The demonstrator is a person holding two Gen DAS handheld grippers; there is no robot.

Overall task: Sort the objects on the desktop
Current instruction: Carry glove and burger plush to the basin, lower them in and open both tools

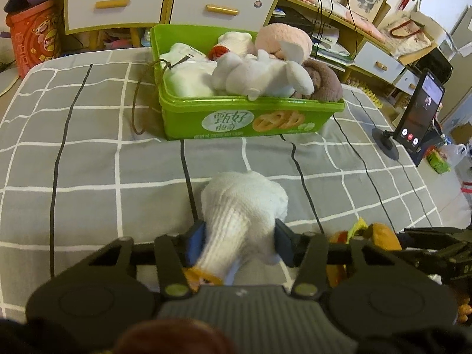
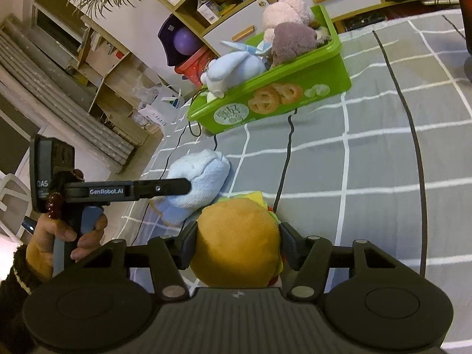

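Observation:
My left gripper (image 1: 239,240) is shut on a white sock-like plush (image 1: 243,206), held low over the grey checked cloth (image 1: 88,162). The same plush shows in the right wrist view (image 2: 197,180), with the left gripper's finger (image 2: 159,189) on it. My right gripper (image 2: 238,246) is shut on a plush hamburger (image 2: 236,239), just right of the white plush; the hamburger also peeks into the left wrist view (image 1: 380,236). A green cookie box (image 1: 244,118) full of plush toys (image 1: 265,70) stands further ahead; it also shows in the right wrist view (image 2: 283,94).
A phone on a stand (image 1: 419,112) is at the right edge of the cloth. A brown cord (image 1: 135,100) hangs from the box's left side. White drawers (image 1: 118,3) and a red snack tub (image 1: 35,35) stand behind. Shelves (image 2: 97,67) lie to the left.

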